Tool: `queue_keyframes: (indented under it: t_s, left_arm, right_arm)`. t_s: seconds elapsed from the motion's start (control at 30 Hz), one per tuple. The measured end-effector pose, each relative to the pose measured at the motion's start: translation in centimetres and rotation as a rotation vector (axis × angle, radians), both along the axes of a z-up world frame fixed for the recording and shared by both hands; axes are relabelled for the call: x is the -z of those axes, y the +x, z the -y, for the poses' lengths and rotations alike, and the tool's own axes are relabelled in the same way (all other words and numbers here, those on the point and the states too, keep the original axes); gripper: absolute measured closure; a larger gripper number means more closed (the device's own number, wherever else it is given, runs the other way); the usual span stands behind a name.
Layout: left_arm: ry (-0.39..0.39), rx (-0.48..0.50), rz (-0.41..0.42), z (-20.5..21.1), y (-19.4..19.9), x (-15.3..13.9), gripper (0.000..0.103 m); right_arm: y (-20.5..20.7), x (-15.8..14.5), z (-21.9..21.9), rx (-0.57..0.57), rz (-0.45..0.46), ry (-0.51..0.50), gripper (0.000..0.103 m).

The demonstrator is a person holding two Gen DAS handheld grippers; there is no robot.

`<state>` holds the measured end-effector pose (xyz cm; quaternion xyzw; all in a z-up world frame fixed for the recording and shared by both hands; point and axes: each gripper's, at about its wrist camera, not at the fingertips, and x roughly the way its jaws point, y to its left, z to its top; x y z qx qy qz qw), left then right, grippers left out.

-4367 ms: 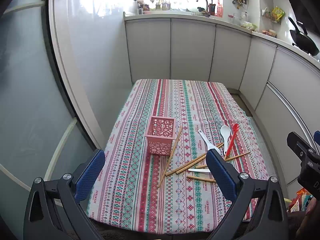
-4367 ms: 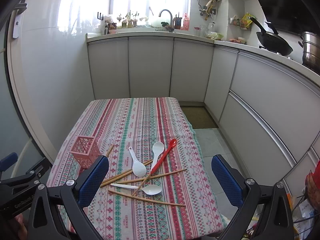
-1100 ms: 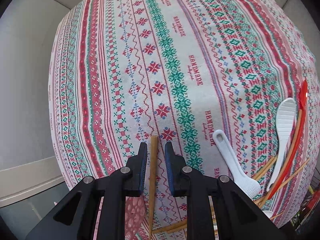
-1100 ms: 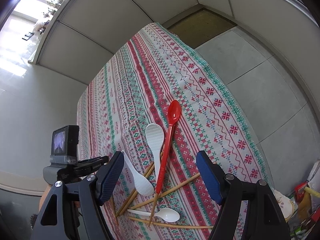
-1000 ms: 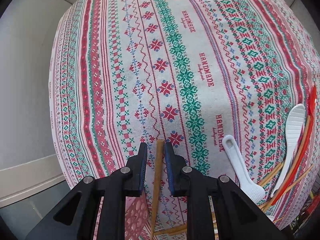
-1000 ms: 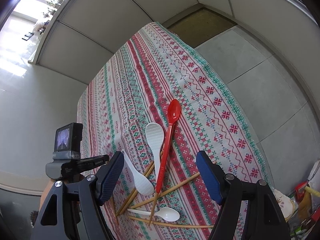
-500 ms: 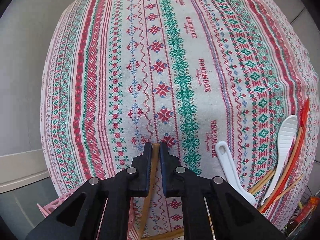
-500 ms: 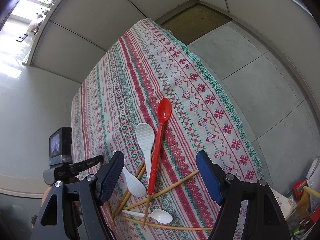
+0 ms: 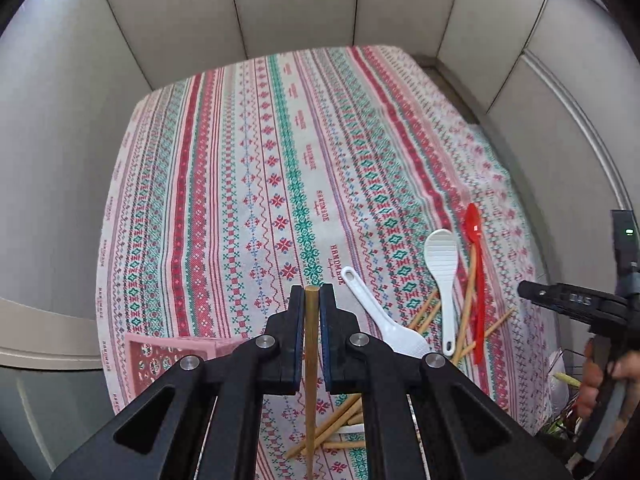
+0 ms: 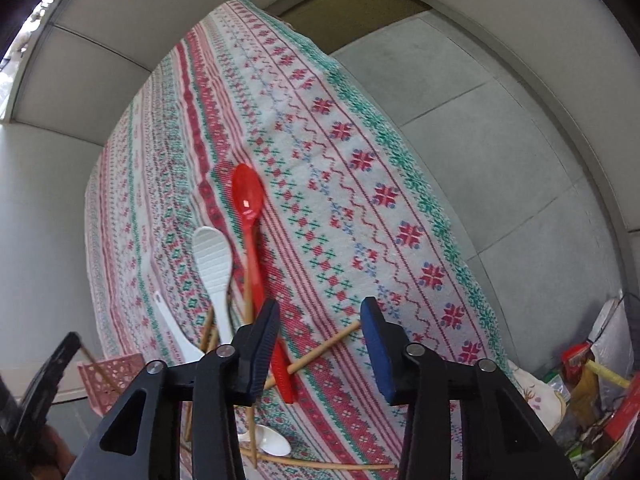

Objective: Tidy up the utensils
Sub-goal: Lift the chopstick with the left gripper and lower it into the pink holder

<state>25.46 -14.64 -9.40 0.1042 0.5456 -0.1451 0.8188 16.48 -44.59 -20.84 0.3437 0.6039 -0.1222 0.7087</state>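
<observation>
My left gripper (image 9: 311, 300) is shut on a wooden chopstick (image 9: 310, 364) and holds it up off the striped tablecloth (image 9: 280, 160). A pink lattice basket (image 9: 160, 356) stands just to its left below. My right gripper (image 10: 320, 312) hangs low over the pile of utensils with its jaws closing. The end of another chopstick (image 10: 340, 336) lies between them, and the red spoon (image 10: 250, 216) runs down past the left finger; the pads press on neither. A white rice paddle (image 10: 212, 256) and a white spoon (image 9: 384, 320) lie to the left of the red spoon.
Several more chopsticks (image 9: 340, 420) and a small white spoon (image 10: 276, 446) lie crossed near the table's front edge. Grey cabinet doors (image 9: 300, 4) wall in the far side. Bags and packets (image 10: 580, 380) sit on the floor off the right edge.
My left gripper shut on the chopstick, then lifted it off the cloth and tilted up. My right gripper sank toward the red spoon and its jaws narrowed.
</observation>
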Motion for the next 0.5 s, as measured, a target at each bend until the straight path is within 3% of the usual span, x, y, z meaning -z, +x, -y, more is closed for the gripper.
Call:
queue_keyframes:
  t_s: [0.2, 0.3, 0.4, 0.5]
  left_arm:
    - [-0.114, 0.033, 0.113, -2.9, -4.6, -3.6, 0.096]
    - [-0.186, 0.024, 0.152, -4.9, -6.6, -4.0, 0.096]
    - [-0.277, -0.005, 0.147, -6.8, -7.5, -3.5, 0.096]
    - [-0.301, -0.006, 0.142, -7.7, -7.9, -3.4, 0.096]
  right_arm:
    - [-0.5, 2.4, -0.1, 0.041, -0.057, 0.06, 0.079]
    - [-0.3, 1.8, -1.2, 0.036, -0.061, -0.027, 0.08]
    - [0.4, 1.3, -3.6, -0.006, -0.082, -0.178, 0.08]
    - [1.0, 1.0, -5.7, -0.027, -0.089, -0.303, 0.08]
